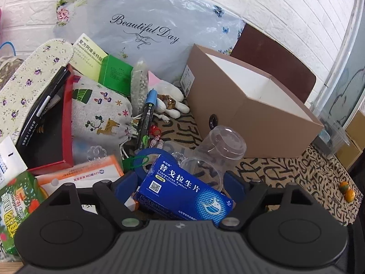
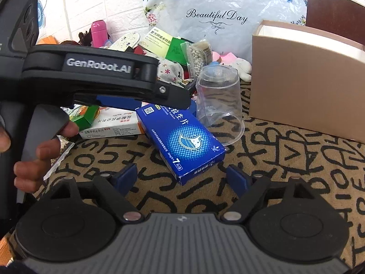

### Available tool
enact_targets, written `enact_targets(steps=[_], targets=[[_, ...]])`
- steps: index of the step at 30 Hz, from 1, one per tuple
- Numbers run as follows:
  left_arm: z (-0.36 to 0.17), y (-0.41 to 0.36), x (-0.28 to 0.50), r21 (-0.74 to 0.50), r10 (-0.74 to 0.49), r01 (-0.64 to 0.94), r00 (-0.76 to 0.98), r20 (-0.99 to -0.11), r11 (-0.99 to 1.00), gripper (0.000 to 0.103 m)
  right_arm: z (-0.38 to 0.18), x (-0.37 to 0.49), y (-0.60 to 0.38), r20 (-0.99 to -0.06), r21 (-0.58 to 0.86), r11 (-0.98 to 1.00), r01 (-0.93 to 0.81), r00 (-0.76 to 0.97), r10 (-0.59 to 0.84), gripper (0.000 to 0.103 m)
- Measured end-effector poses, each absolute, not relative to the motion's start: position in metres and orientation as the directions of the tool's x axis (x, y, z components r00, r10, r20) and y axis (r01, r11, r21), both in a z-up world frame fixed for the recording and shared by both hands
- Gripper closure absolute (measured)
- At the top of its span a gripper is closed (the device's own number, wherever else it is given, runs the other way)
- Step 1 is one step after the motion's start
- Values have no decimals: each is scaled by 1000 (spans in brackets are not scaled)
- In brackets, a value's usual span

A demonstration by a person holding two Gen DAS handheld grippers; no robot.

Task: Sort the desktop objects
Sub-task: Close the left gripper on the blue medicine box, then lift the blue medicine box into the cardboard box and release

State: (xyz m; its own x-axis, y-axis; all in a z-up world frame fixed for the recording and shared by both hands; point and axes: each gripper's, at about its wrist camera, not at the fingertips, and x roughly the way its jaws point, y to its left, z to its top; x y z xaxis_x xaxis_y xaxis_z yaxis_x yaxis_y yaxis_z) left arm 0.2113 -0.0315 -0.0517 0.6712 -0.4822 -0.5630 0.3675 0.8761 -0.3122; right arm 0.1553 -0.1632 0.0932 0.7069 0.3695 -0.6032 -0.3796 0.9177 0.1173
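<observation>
Left gripper (image 1: 180,186) jaws apart, straddling the blue medicine box (image 1: 182,191), pads not pressing. Right gripper (image 2: 182,178) jaws apart, box just ahead.

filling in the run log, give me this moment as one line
left gripper: open, straddling blue medicine box | right gripper: open, near box end | clear cup: upside down | cardboard box: open

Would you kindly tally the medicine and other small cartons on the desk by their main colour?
Blue: 1, the blue tablet box
White and orange: 1, the white-orange carton
Yellow-green: 1, the pale yellow box
Green: 2, the plain green box and the printed green carton
Total: 5
</observation>
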Motion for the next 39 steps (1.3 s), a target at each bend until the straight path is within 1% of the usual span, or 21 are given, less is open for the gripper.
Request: enact_targets(steps=[3, 5, 6, 8, 9, 13, 14, 16, 20, 24, 30, 31, 33, 36, 39], targets=[[-55, -32, 216, -317, -480, 361, 661, -577, 877, 24, 92, 156, -163, -602, 116, 917, -382, 707, 371, 20], [-56, -32, 218, -317, -481, 362, 655, -582, 877, 32, 92, 157, -163, -601, 116, 917, -382, 708, 371, 20], [-57, -32, 219, -318, -482, 362, 651, -587, 876, 34, 92, 158, -163, -601, 116, 918, -380, 709, 370, 21], [-59, -33, 220, -316, -479, 360, 642, -599, 878, 41, 92, 160, -163, -602, 116, 919, -375, 710, 366, 24], [-60, -34, 219, -309, -473, 359, 641, -604, 881, 42, 91, 160, -163, -602, 116, 921, -372, 711, 363, 25], [-63, -36, 213, -283, -460, 366, 637, -619, 887, 49, 91, 162, -166, -606, 112, 928, -355, 716, 347, 35], [-64, -36, 211, -279, -458, 368, 636, -621, 887, 49, 91, 161, -167, -607, 110, 930, -352, 717, 343, 39], [-65, -37, 208, -276, -461, 375, 629, -626, 885, 49, 91, 161, -169, -609, 105, 933, -344, 719, 334, 43], [-66, -42, 197, -260, -462, 392, 620, -634, 883, 49, 90, 159, -175, -611, 100, 937, -335, 723, 323, 47], [-67, -46, 185, -246, -459, 403, 611, -644, 881, 49, 90, 154, -180, -614, 89, 935, -344, 720, 324, 48], [-71, -50, 179, -257, -465, 403, 594, -656, 878, 49, 89, 142, -185, -612, 52, 932, -358, 726, 313, 52], [-71, -50, 181, -262, -463, 396, 593, -659, 880, 47, 89, 141, -186, -611, 53, 933, -357, 727, 313, 53], [-72, -50, 185, -280, -467, 384, 586, -663, 880, 47, 89, 139, -188, -609, 56, 932, -359, 727, 317, 54], [-73, -52, 189, -286, -463, 373, 583, -668, 883, 43, 89, 138, -189, -607, 54, 929, -365, 727, 321, 54], [-74, -53, 190, -295, -464, 367, 580, -669, 882, 43, 88, 138, -189, -605, 58, 930, -364, 728, 323, 54]])
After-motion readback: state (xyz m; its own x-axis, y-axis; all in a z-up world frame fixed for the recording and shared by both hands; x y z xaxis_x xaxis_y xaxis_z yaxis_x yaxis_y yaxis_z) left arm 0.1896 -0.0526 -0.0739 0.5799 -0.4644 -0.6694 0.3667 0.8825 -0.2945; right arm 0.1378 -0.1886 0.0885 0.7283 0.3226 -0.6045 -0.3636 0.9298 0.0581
